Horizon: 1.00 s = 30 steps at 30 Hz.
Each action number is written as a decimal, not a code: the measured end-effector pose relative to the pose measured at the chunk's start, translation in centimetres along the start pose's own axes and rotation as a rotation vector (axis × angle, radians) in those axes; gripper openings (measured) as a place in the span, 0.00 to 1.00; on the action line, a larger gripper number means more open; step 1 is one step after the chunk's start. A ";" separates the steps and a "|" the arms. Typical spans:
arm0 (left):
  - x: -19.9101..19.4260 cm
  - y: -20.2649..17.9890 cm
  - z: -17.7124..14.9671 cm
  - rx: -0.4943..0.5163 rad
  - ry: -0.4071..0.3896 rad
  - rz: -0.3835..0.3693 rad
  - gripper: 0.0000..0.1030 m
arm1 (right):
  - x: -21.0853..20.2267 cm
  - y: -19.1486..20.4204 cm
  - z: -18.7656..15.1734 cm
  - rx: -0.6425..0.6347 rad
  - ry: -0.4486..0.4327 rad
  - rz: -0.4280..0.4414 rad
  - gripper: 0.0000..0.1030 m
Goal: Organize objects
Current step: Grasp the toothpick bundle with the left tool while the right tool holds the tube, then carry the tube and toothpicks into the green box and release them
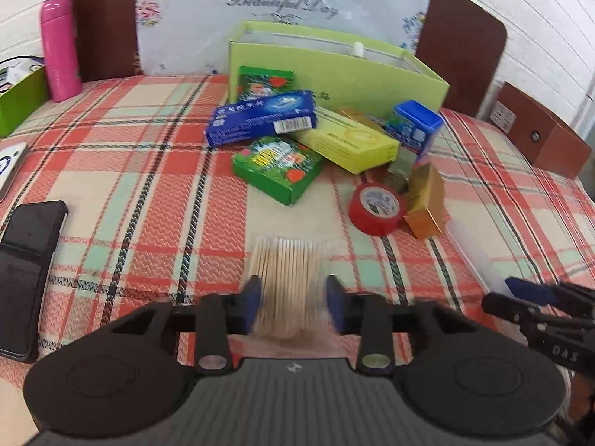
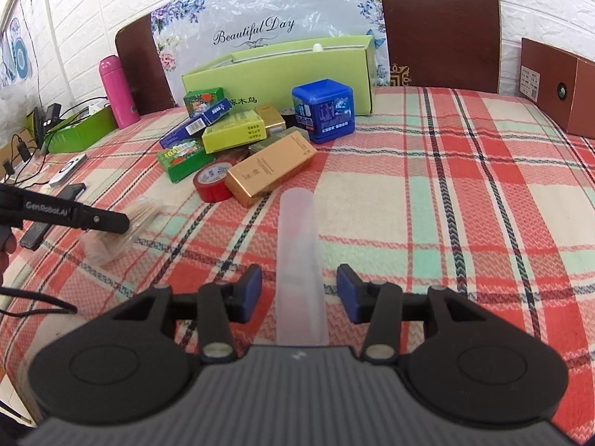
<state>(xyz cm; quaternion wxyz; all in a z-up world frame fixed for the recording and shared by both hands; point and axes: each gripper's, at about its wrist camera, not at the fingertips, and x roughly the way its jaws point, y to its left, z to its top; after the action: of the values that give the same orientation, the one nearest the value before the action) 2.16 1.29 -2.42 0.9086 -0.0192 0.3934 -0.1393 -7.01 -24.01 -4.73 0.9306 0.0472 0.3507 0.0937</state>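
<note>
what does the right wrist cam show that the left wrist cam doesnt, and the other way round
Only the right wrist view shows the cables and chargers at the table's far left edge, and the frosted tube lying full length between the open right gripper.

Only the left wrist view looks straight along the left gripper, whose pads flank the toothpick bundle; whether they touch is blurred.

Both show the pile of small boxes, the red tape roll, the pink bottle, the green open box and the black phone.
</note>
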 end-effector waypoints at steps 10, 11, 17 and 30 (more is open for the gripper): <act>1.1 -1.4 -0.3 0.112 0.000 0.054 0.58 | 0.5 1.1 0.1 -0.067 0.003 -0.060 0.42; 1.1 -1.3 -0.4 0.109 -0.002 0.072 0.59 | 0.7 1.3 0.1 -0.082 -0.001 -0.066 0.39; 0.9 -0.8 -0.4 0.111 0.020 0.044 0.27 | 1.0 1.3 0.6 -0.091 0.000 -0.051 0.26; -2.2 -2.3 7.5 0.070 -0.176 -0.160 0.22 | -2.0 -0.9 6.9 0.010 -0.222 -0.010 0.26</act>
<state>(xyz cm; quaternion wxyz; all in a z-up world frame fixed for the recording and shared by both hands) 5.55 -0.90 4.64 0.9256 -0.0311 0.3042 -0.2230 -3.79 -25.45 1.64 0.9638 0.0603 0.2464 0.0817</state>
